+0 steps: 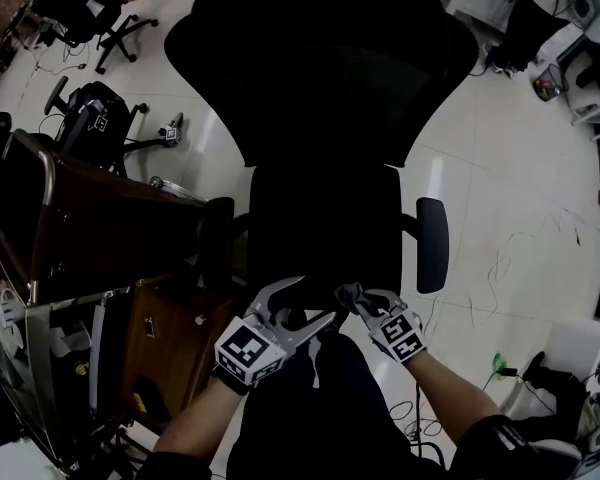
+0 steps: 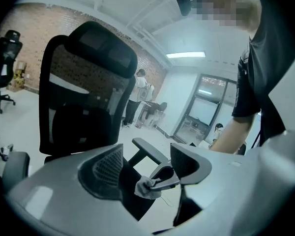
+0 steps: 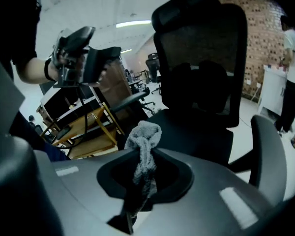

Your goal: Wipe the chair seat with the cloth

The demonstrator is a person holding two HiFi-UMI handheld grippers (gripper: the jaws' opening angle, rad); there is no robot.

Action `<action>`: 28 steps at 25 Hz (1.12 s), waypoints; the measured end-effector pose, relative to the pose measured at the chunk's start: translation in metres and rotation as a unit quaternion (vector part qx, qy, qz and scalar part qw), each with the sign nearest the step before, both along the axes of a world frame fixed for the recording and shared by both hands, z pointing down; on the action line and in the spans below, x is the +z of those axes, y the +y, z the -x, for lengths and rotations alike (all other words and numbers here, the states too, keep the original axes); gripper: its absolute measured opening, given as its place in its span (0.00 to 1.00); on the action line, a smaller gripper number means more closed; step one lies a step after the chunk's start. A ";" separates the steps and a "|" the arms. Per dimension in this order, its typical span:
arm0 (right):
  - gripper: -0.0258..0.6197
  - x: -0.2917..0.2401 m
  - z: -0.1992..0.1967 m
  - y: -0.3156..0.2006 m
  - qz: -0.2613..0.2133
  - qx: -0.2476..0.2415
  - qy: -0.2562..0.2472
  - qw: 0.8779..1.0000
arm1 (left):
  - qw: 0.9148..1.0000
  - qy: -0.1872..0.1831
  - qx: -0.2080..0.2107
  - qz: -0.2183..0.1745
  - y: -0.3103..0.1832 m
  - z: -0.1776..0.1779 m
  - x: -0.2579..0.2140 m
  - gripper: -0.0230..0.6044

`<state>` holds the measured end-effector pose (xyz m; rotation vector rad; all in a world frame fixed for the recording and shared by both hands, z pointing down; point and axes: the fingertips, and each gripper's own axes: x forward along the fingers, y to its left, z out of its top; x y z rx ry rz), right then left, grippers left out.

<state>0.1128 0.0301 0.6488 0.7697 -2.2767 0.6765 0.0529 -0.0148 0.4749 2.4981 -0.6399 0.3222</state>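
The black office chair fills the middle of the head view, its seat (image 1: 325,223) just ahead of both grippers and its backrest (image 1: 320,58) beyond. My right gripper (image 1: 363,306) is shut on a small grey cloth (image 1: 349,294) at the seat's near edge. In the right gripper view the cloth (image 3: 143,136) stands bunched up out of the closed jaws, with the seat (image 3: 187,127) behind it. My left gripper (image 1: 308,304) is open and empty, close to the left of the right one. Through its gap in the left gripper view I see the cloth (image 2: 143,187) in the other gripper.
A wooden desk (image 1: 100,218) with shelves stands close on the chair's left. The chair's right armrest (image 1: 432,243) sticks out beside the seat. Other office chairs (image 1: 90,8) stand at the far left. Cables (image 1: 500,258) lie on the white floor to the right. A person (image 3: 291,58) stands at a counter.
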 end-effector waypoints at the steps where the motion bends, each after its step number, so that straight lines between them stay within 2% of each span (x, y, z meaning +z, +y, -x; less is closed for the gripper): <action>1: 0.12 -0.017 0.010 0.000 -0.013 -0.011 -0.011 1.000 | 1.000 0.003 -0.004 -0.006 0.001 0.003 -0.011 0.56; 5: 0.12 -0.082 0.041 0.006 -0.061 -0.039 -0.052 0.996 | 1.000 0.013 -0.006 -0.024 0.013 0.016 -0.047 0.56; 8: 0.12 -0.123 0.055 0.009 -0.095 -0.031 -0.074 0.992 | 0.999 0.013 -0.005 -0.041 0.025 0.027 -0.063 0.56; 15: 0.12 -0.201 0.073 0.060 -0.123 0.067 -0.128 0.982 | 0.998 0.028 -0.010 -0.063 0.104 0.075 -0.098 0.56; 21: 0.12 -0.267 0.088 0.132 -0.130 0.176 -0.202 0.955 | 0.995 0.039 0.011 -0.093 0.197 0.116 -0.133 0.56; 24: 0.12 -0.302 0.097 0.181 -0.137 0.195 -0.222 0.946 | 0.993 0.052 0.019 -0.101 0.251 0.128 -0.156 0.56; 28: 0.12 -0.340 0.113 0.235 -0.137 0.218 -0.257 0.932 | 0.992 0.050 0.028 -0.115 0.305 0.147 -0.175 0.56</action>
